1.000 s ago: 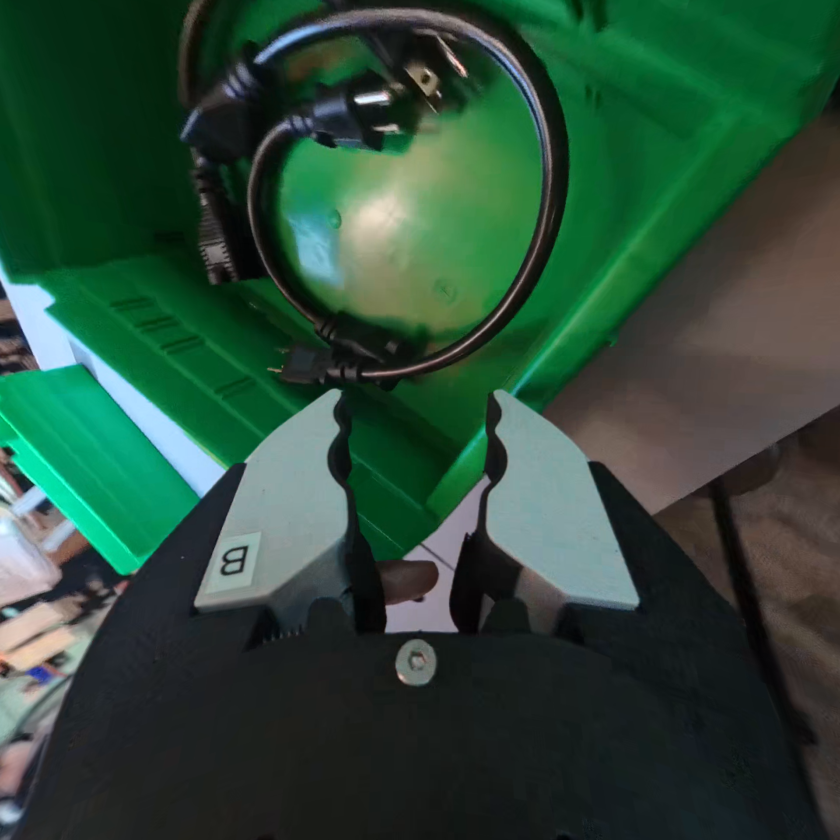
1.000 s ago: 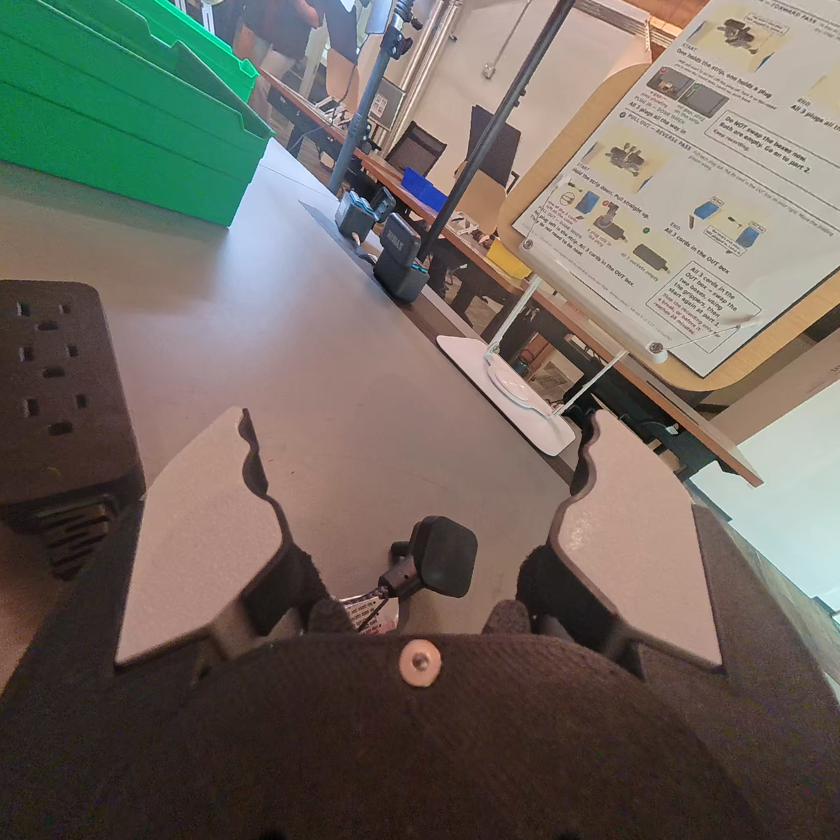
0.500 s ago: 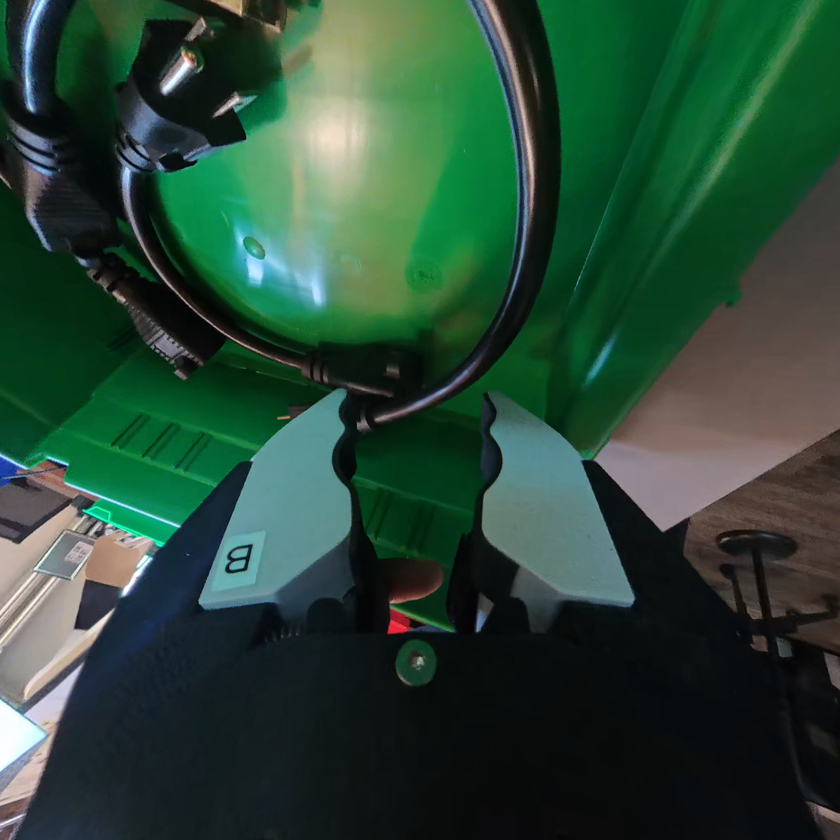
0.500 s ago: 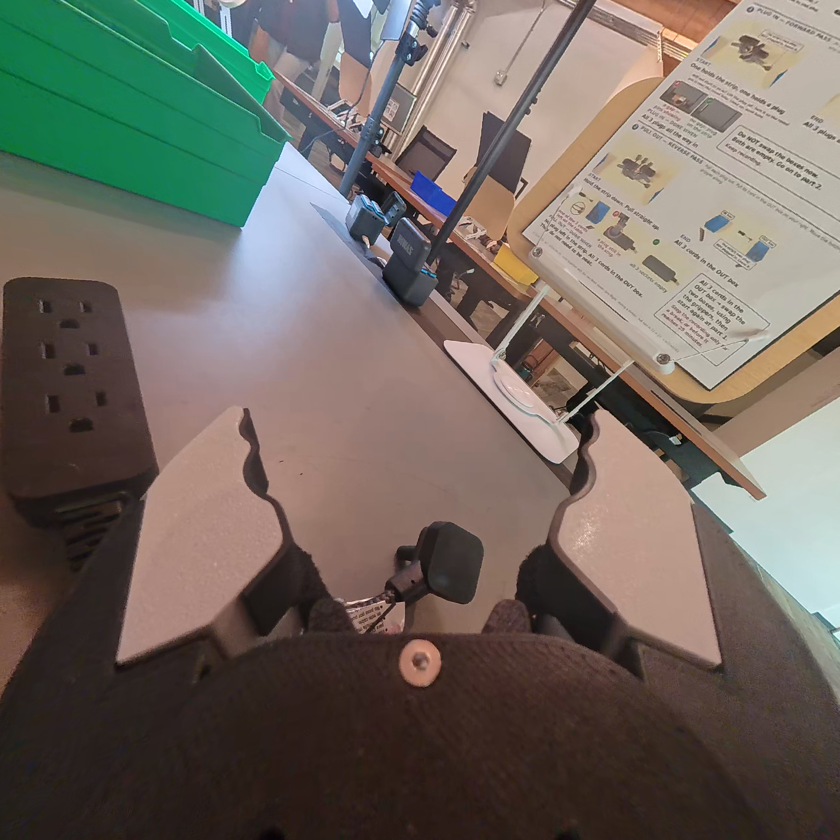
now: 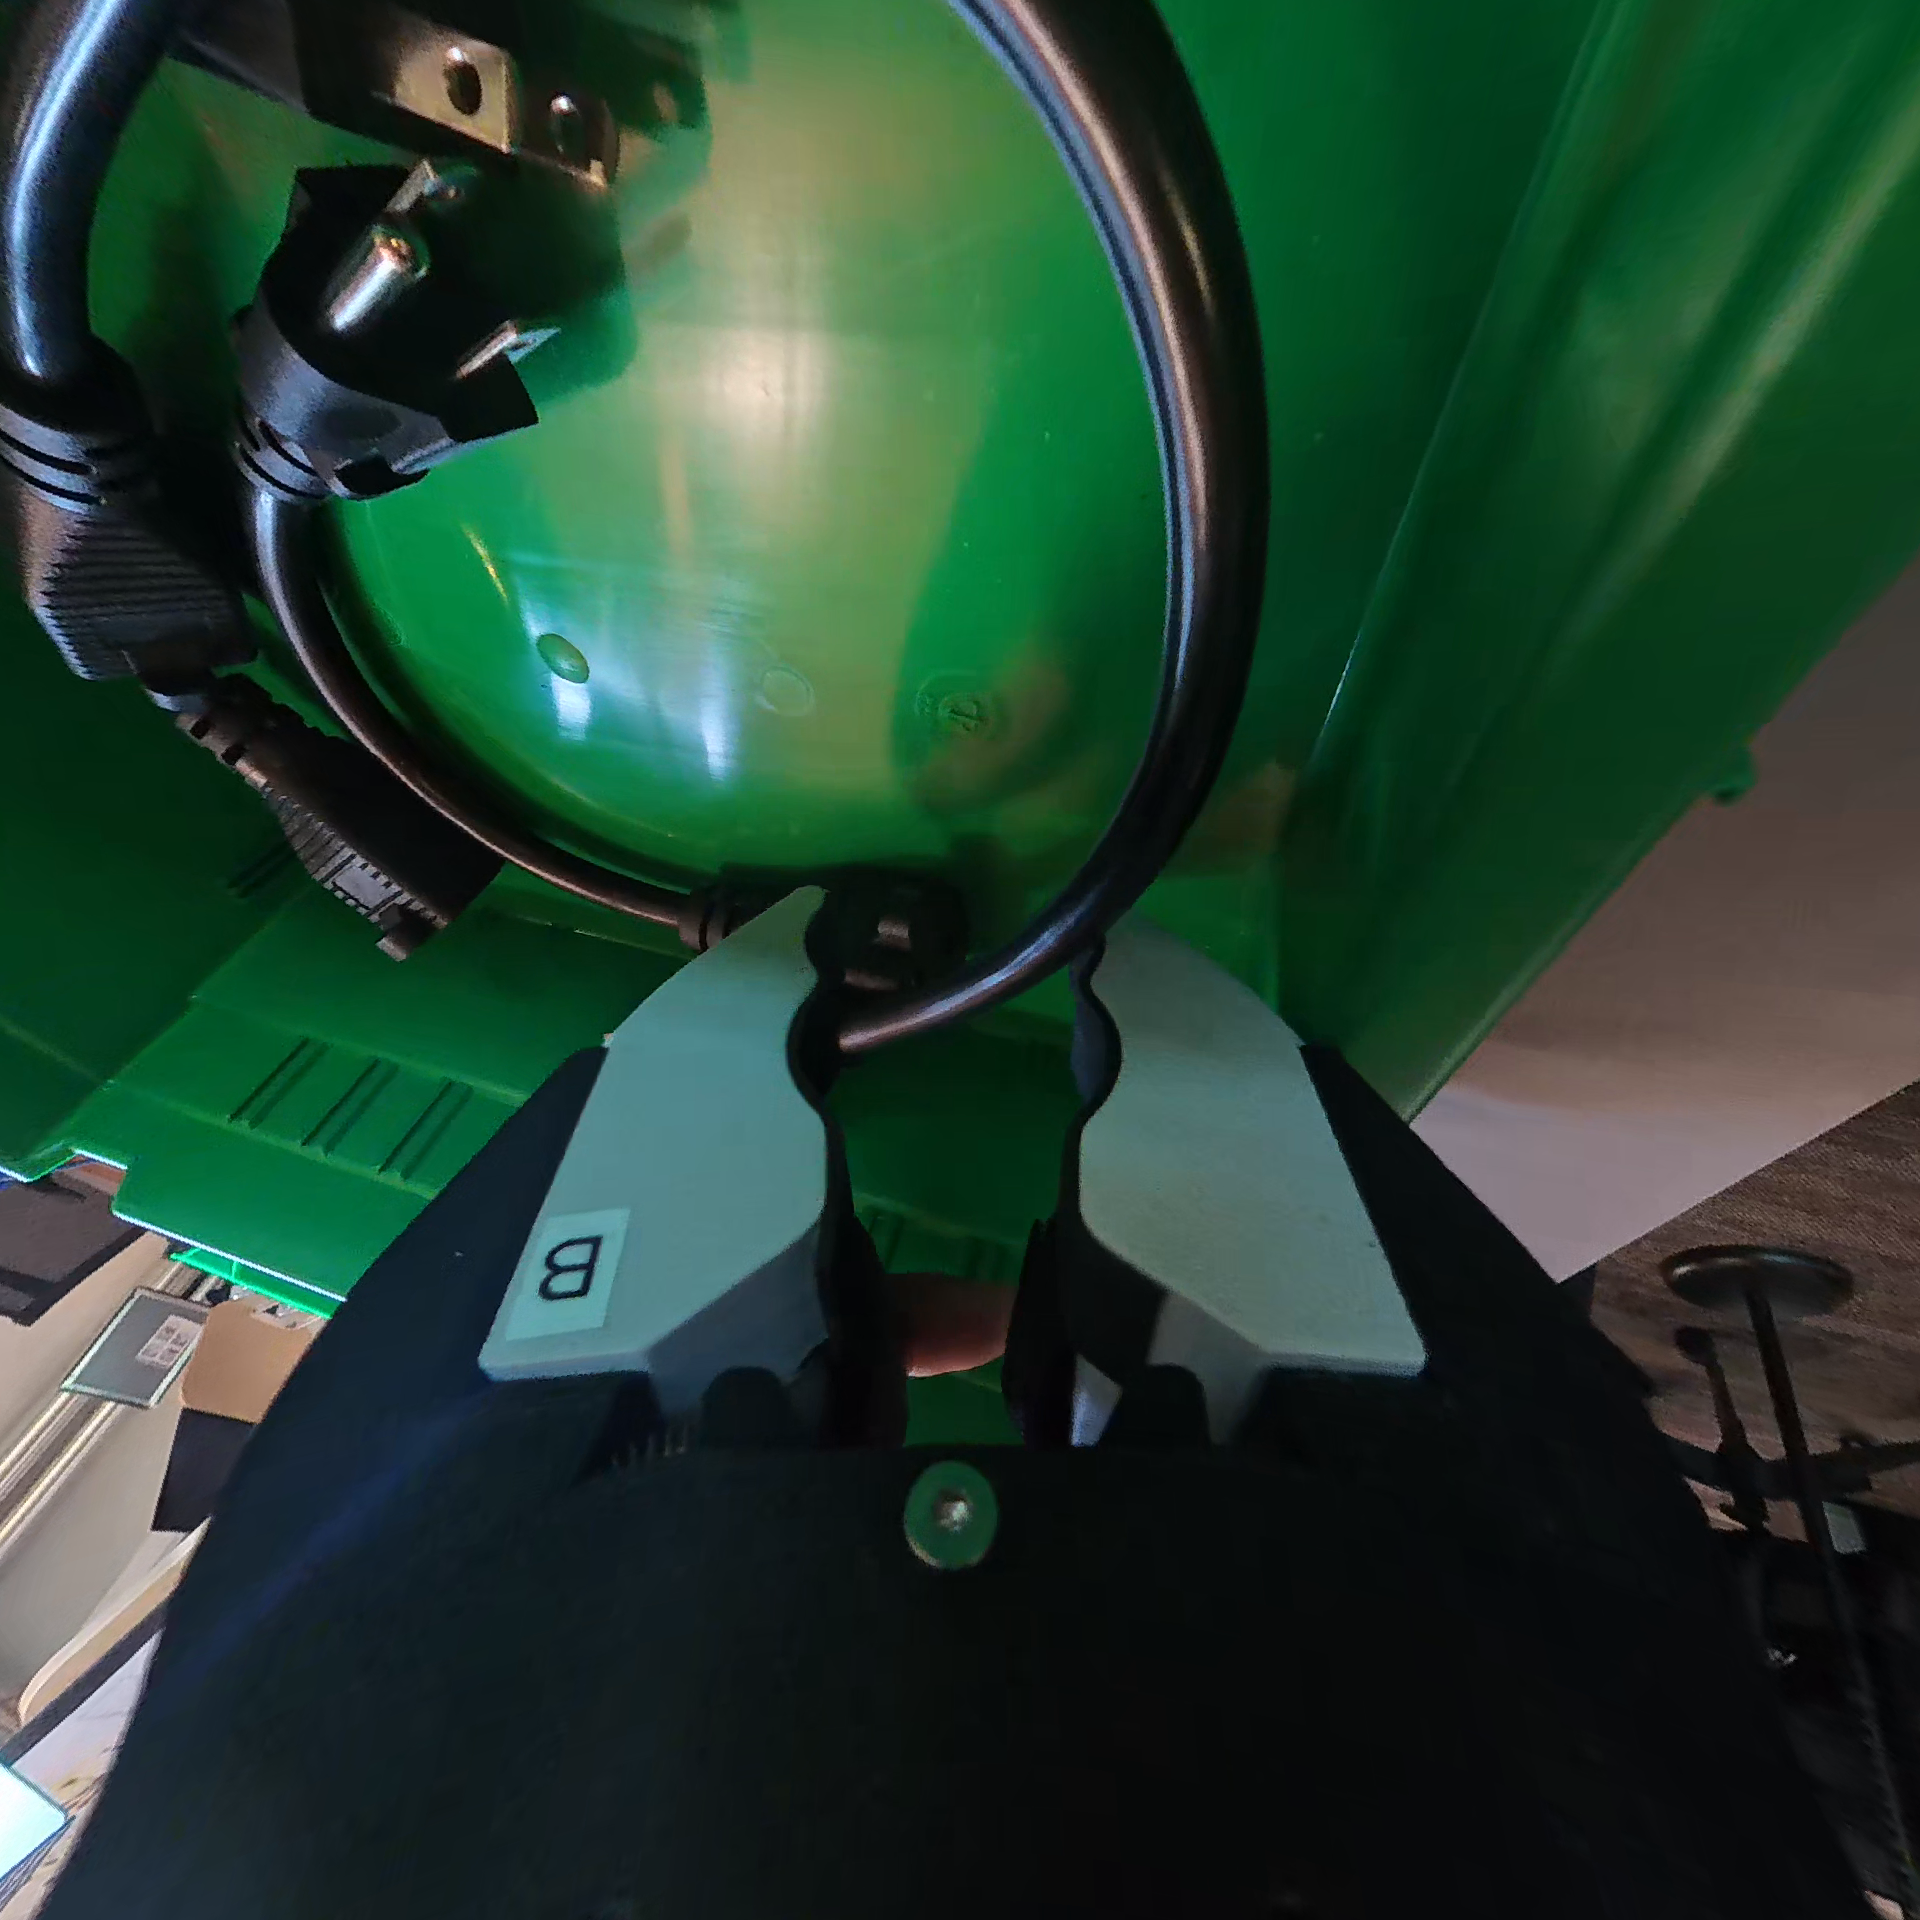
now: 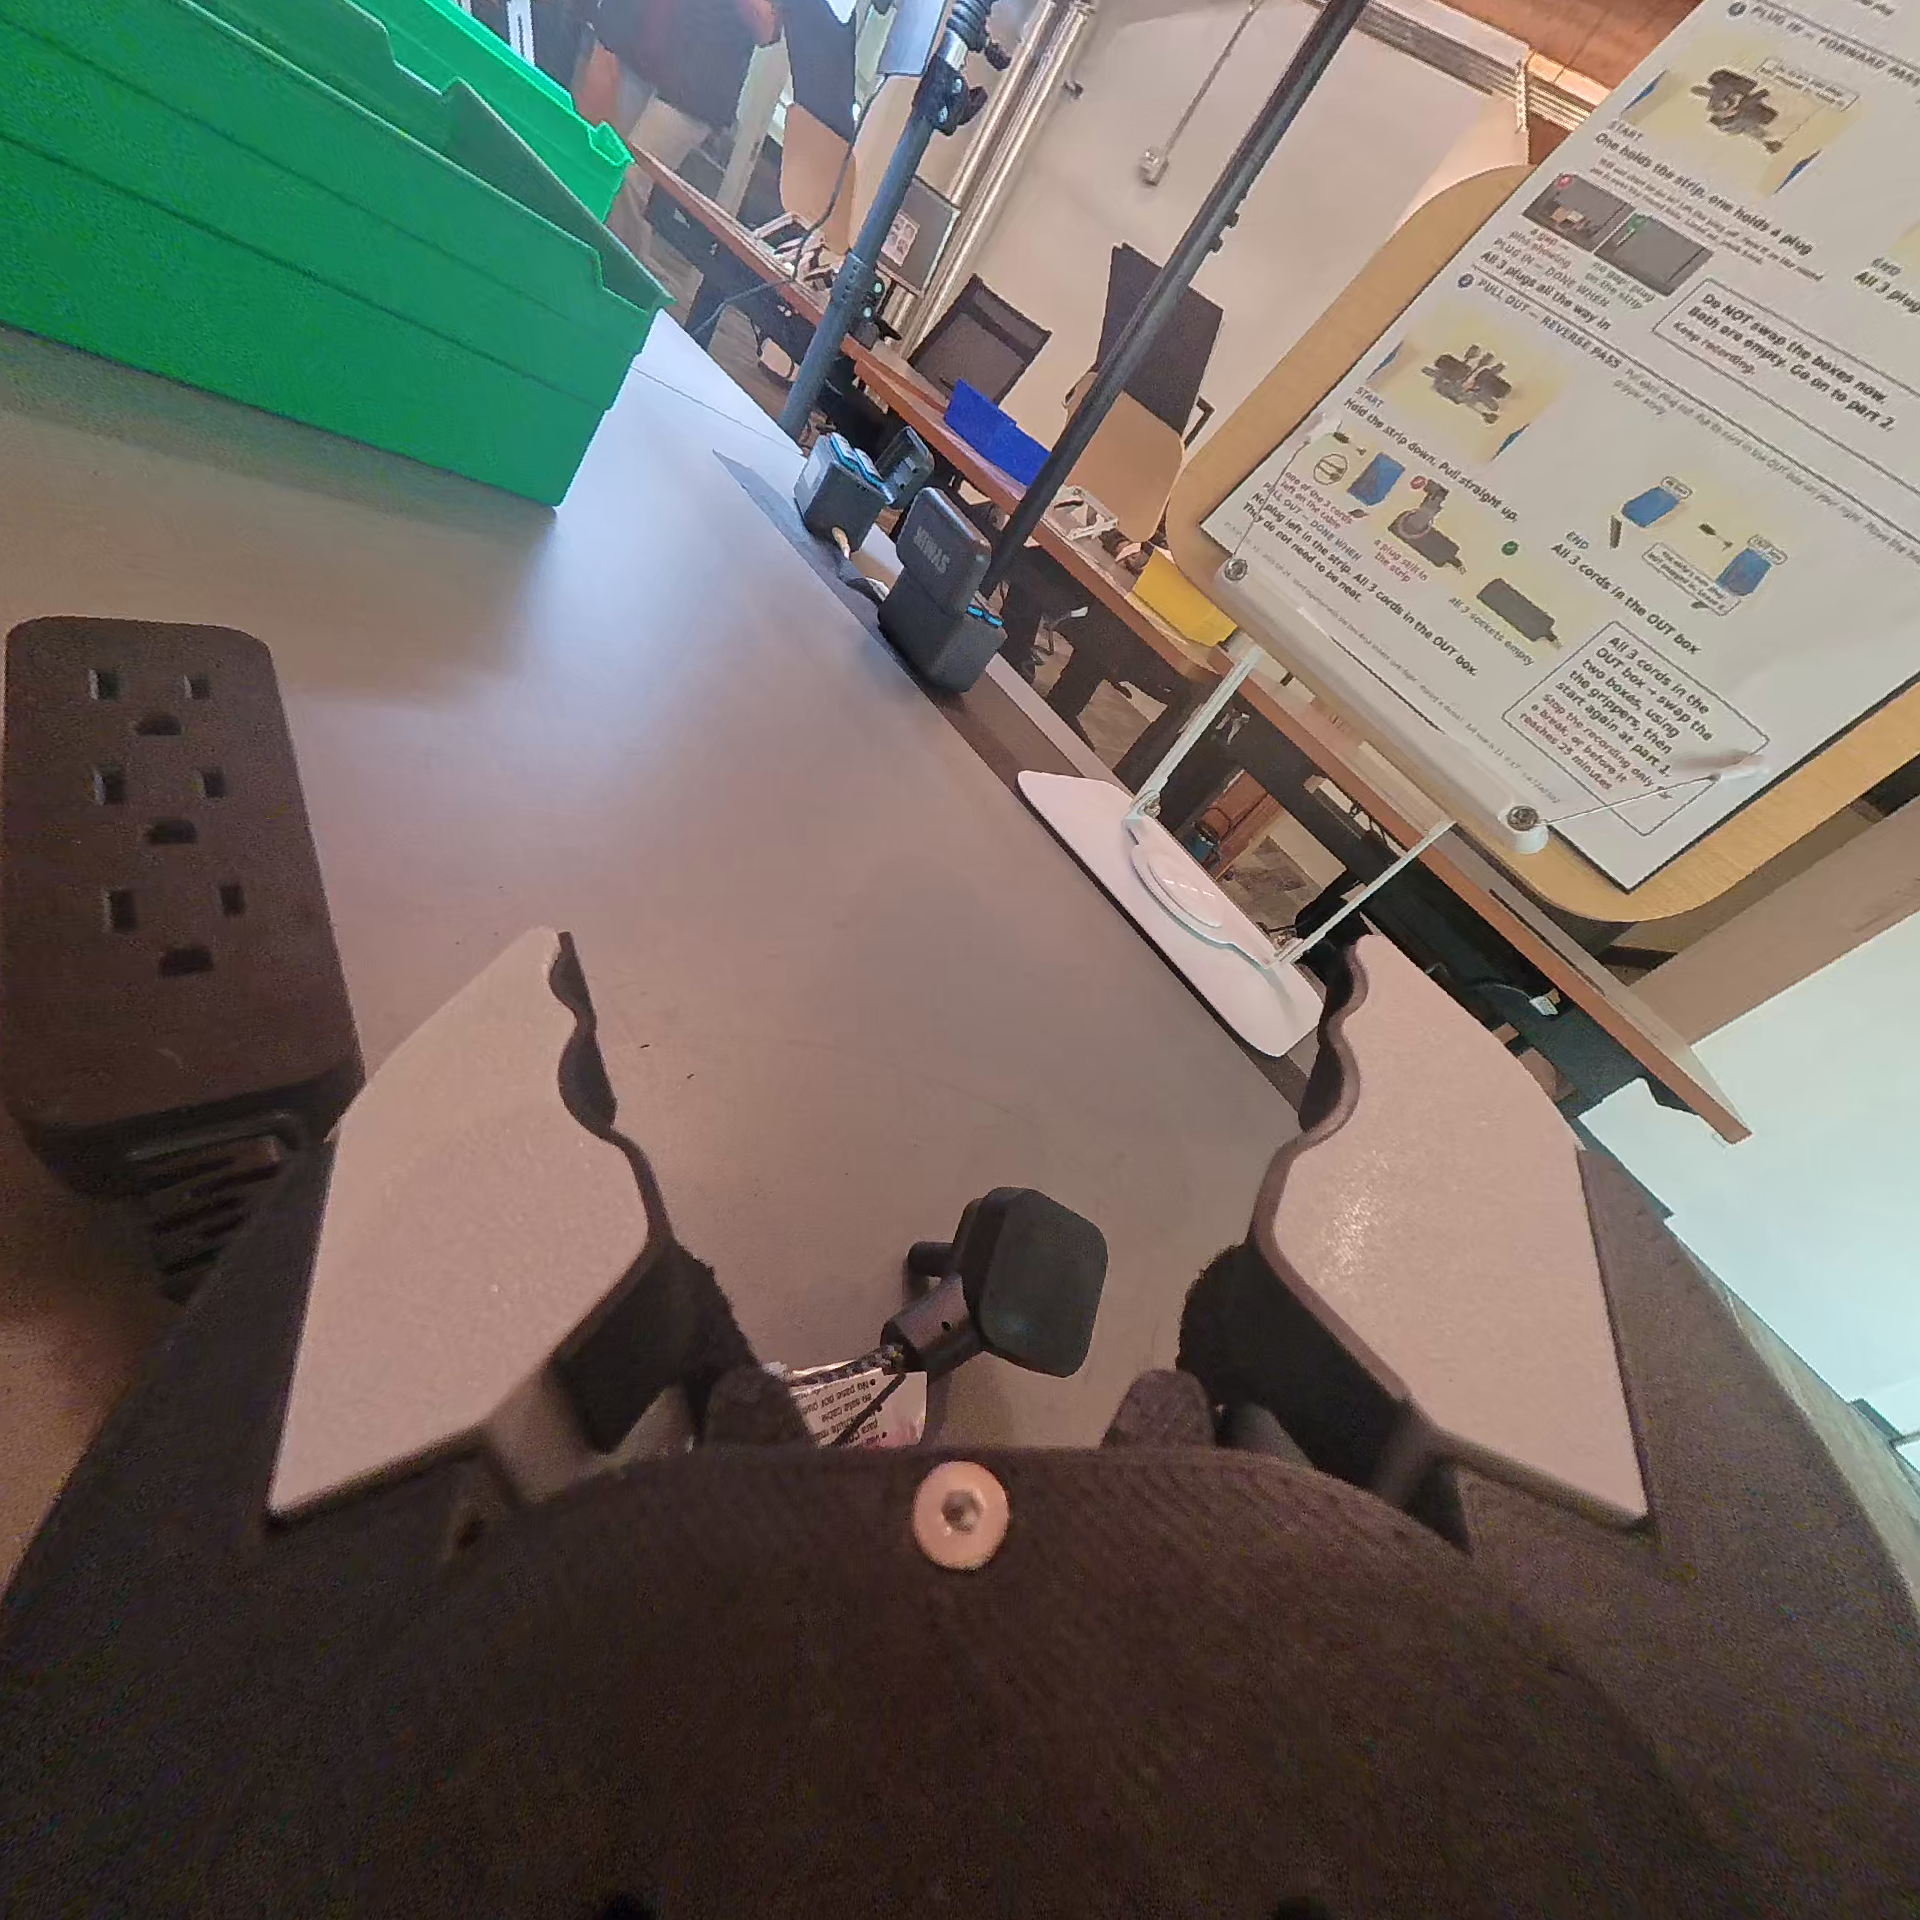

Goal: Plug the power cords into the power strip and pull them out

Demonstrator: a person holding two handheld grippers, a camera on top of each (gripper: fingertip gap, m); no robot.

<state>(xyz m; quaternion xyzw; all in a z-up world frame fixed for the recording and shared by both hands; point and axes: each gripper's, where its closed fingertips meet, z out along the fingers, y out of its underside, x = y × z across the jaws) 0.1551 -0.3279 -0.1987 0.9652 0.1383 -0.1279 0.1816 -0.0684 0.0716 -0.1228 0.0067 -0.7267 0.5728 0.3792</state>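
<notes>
In the left wrist view several black power cords lie in a green bin (image 5: 1455, 520). One cord (image 5: 1210, 520) loops round the bin floor, and its end plug (image 5: 883, 935) sits between my fingertips. My left gripper (image 5: 951, 935) is open around that plug, jaws apart, not clamped. Another plug (image 5: 384, 312) with bare prongs lies at the upper left. In the right wrist view the black power strip (image 6: 156, 862) lies on the grey table (image 6: 779, 831), with three empty outlets, just left of my left finger. My right gripper (image 6: 951, 956) is wide open and empty, low over the table.
The strip's own black plug (image 6: 1029, 1278) lies on the table between the right fingers' bases. Stacked green bins (image 6: 312, 312) stand at the far left. A printed instruction board (image 6: 1610, 416) on a white stand (image 6: 1164, 883) and small black devices (image 6: 935, 603) line the table's far edge. Spacing between my two grippers at the tips: around 45 cm.
My left gripper has moved deeper into the bin, so the cord's end plug now sits between its open fingertips. My right gripper has shifted slightly; the strip shows more fully at its left.
</notes>
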